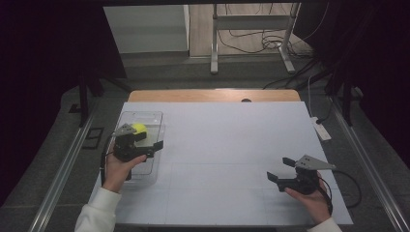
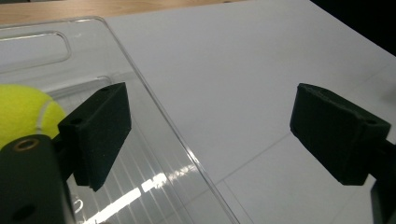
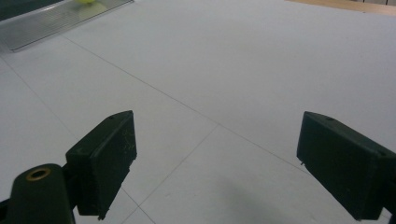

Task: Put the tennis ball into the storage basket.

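Yellow ball in the clear bin, both grippers standing wide

Black foam pads come first, nearest the person's edge of the table. The right gripper (image 1: 281, 170) hovers low by the near right corner of the white table (image 1: 232, 145), well away from anything; its jaws are spread apart with nothing between them, and the right gripper view looks across bare white sheet between the two pads (image 3: 105, 161).

Further in along the left edge, the left gripper (image 1: 151, 140) is held over the clear plastic bin (image 1: 157, 126). Its jaws are likewise parted and hold nothing. In the left gripper view one pad (image 2: 98, 133) hangs above the bin's ribbed floor while the other sits out over the white table, so the bin's long wall runs between them.

Beyond that, toward the far end of the bin, lies the yellow tennis ball (image 1: 139, 128), inside the walls and resting on the bin's floor as far as I can judge. It sits just beside the left gripper's body, not between the pads.

My reading is that the ball is either just set down or about to be lifted; which of the two I cannot tell. If it is a pick-up, the left gripper needs to swing its parted jaws back over the bin wall, straddle the ball and only then close. The bin looks light, so a nudge on its wall may slide it.
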`<state>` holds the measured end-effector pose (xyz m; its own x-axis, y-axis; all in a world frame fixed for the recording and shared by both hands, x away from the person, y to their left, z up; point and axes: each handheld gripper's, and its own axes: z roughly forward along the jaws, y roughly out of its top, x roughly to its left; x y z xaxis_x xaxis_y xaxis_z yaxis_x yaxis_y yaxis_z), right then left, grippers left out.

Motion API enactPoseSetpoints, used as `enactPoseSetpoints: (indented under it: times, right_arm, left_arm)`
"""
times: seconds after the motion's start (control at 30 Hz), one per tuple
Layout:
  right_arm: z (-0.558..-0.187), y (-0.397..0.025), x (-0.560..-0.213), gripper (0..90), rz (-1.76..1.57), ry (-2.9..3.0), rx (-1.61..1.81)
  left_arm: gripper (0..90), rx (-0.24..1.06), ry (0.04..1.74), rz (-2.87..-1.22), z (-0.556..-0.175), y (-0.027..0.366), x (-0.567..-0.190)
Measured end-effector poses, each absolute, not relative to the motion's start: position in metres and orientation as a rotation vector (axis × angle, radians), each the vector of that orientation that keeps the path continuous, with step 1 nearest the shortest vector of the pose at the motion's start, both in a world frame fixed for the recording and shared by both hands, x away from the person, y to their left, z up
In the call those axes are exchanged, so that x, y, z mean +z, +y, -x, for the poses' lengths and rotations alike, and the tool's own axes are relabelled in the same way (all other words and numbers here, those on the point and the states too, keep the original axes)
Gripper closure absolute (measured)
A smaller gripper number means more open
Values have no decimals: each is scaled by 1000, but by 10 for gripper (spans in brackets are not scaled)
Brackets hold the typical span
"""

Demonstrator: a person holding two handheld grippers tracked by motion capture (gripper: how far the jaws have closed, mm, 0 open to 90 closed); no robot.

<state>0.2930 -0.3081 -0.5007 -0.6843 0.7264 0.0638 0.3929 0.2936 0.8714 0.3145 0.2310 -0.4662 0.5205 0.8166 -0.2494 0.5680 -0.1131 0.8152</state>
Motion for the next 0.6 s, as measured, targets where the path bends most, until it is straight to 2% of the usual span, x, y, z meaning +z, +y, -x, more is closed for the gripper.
enactPoseSetpoints:
  times: [0.6]
  right_arm:
    - [-293,-308,-501,124,-1012,2224,1347]
  left_arm:
    - [134,331,1062,-1854,-276,220,-467]
